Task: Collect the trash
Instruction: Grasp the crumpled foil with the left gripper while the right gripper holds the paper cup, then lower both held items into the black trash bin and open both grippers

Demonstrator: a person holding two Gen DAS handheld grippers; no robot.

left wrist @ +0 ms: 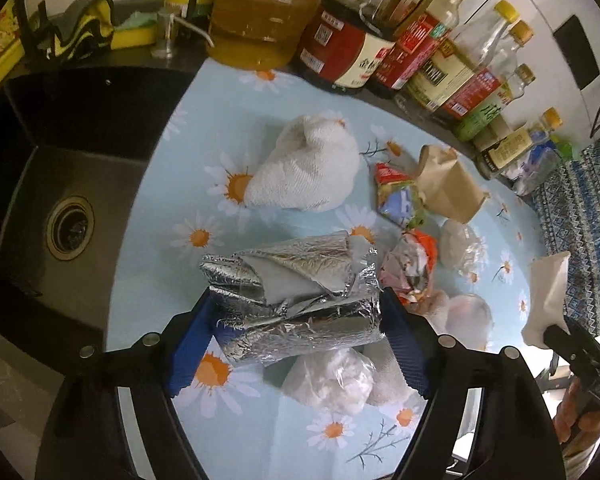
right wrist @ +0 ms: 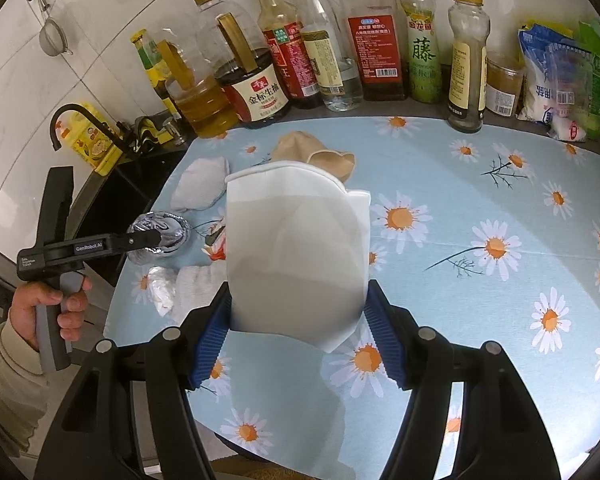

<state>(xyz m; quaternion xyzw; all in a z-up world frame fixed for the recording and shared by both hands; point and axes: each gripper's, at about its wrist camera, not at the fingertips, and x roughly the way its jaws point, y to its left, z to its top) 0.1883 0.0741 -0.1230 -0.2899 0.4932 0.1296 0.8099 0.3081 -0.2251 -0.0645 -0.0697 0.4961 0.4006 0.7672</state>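
A crumpled silver foil bundle [left wrist: 292,304] sits between the blue pads of my left gripper [left wrist: 298,320], which press on both its ends, just above the daisy-print tablecloth [left wrist: 204,184]. My right gripper [right wrist: 298,304] is shut on the lower part of an upright white paper bag [right wrist: 296,248] with its mouth open at the top. In the right wrist view the left gripper [right wrist: 156,240] shows at the left with the foil [right wrist: 160,230] in it. Loose trash lies on the cloth: a white cloth wad [left wrist: 304,168], a brown paper bag [left wrist: 448,184], a colourful wrapper [left wrist: 396,200] and a crumpled red-white wrapper [left wrist: 408,268].
A dark sink [left wrist: 60,160] with a drain lies left of the cloth. Several sauce and oil bottles [right wrist: 312,48] line the back wall. Clear plastic wads [left wrist: 328,376] lie under the foil. Salt packets [right wrist: 556,80] stand at the back right. A person's hand [right wrist: 40,304] grips the left handle.
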